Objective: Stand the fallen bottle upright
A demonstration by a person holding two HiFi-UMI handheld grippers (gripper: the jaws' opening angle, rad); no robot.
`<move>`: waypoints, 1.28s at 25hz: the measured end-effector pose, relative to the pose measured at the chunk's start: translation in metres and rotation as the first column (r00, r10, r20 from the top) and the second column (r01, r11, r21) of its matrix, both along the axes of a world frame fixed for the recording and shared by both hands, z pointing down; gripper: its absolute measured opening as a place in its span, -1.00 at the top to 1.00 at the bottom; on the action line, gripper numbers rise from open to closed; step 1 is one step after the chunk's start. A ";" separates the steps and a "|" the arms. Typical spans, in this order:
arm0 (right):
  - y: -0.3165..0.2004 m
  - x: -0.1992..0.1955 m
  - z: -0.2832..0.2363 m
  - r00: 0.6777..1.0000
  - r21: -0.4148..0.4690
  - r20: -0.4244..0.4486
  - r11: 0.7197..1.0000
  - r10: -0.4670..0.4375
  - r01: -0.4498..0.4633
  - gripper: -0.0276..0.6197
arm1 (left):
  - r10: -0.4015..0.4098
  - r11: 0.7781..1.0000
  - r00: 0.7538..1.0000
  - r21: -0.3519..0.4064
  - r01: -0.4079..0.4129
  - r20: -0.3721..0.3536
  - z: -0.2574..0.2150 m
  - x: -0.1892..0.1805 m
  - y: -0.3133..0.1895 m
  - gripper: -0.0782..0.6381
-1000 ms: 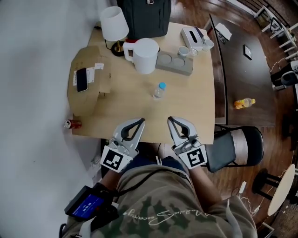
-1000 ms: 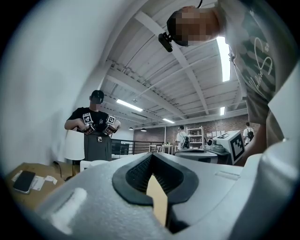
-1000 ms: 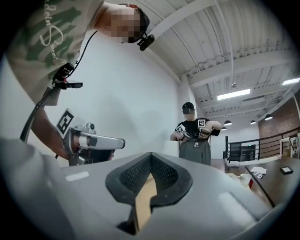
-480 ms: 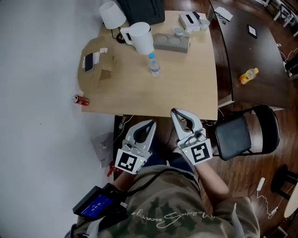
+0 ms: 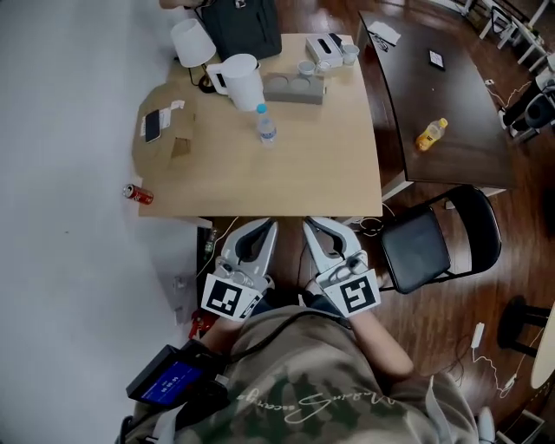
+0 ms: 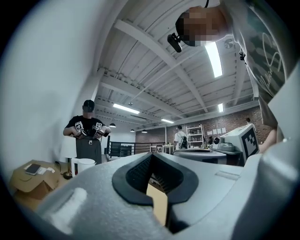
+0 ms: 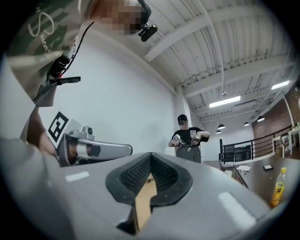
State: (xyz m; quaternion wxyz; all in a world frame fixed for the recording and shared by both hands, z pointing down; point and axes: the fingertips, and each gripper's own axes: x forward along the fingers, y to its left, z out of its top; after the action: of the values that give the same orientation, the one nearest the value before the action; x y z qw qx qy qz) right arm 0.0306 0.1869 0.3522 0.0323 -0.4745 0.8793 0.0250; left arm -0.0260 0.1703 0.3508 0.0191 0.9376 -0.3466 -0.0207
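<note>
A clear water bottle (image 5: 265, 126) with a blue cap stands upright on the light wooden table (image 5: 303, 178). An orange drink bottle (image 5: 430, 134) is on the dark table to the right; in the right gripper view the orange bottle (image 7: 278, 187) looks upright. My left gripper (image 5: 263, 225) and right gripper (image 5: 310, 225) hover side by side just off the table's near edge, far from both bottles. Both point level and are shut on nothing. The left gripper (image 6: 152, 154) and the right gripper (image 7: 151, 154) show their pads meeting at the tips.
A white jug (image 5: 243, 81), a lamp (image 5: 192, 42), a grey tray with cups (image 5: 293, 87), a black bag (image 5: 241, 26) and a cardboard box (image 5: 165, 143) crowd the table's far and left parts. A red can (image 5: 139, 194) lies left. A black chair (image 5: 434, 247) stands right. Another person (image 7: 189, 140) stands opposite.
Both grippers have drawn back together from over the table's near edge to just off it. The whole view has pulled back, so the table sits farther away. The jaws stayed shut.
</note>
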 end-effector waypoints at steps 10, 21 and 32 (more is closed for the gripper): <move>0.015 -0.025 -0.002 0.998 0.006 -0.054 1.000 -0.022 0.022 0.91 | -0.066 0.998 0.998 0.020 0.066 -0.003 -0.001 -0.039 0.019 0.78; 0.009 -0.038 0.004 0.997 -0.008 -0.080 1.000 0.002 -0.003 0.91 | -0.142 0.990 0.990 0.007 0.142 -0.002 -0.002 -0.079 0.023 0.78; 0.008 -0.029 0.003 0.996 -0.006 -0.086 1.000 0.026 -0.026 0.91 | -0.117 0.993 0.993 0.000 0.117 -0.008 -0.001 -0.070 0.019 0.78</move>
State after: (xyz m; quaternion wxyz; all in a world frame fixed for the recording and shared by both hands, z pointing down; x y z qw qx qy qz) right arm 0.0016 0.1951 0.3548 -0.0075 -0.4844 0.8738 0.0427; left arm -0.0962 0.1895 0.3499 0.0191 0.9155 -0.4010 -0.0255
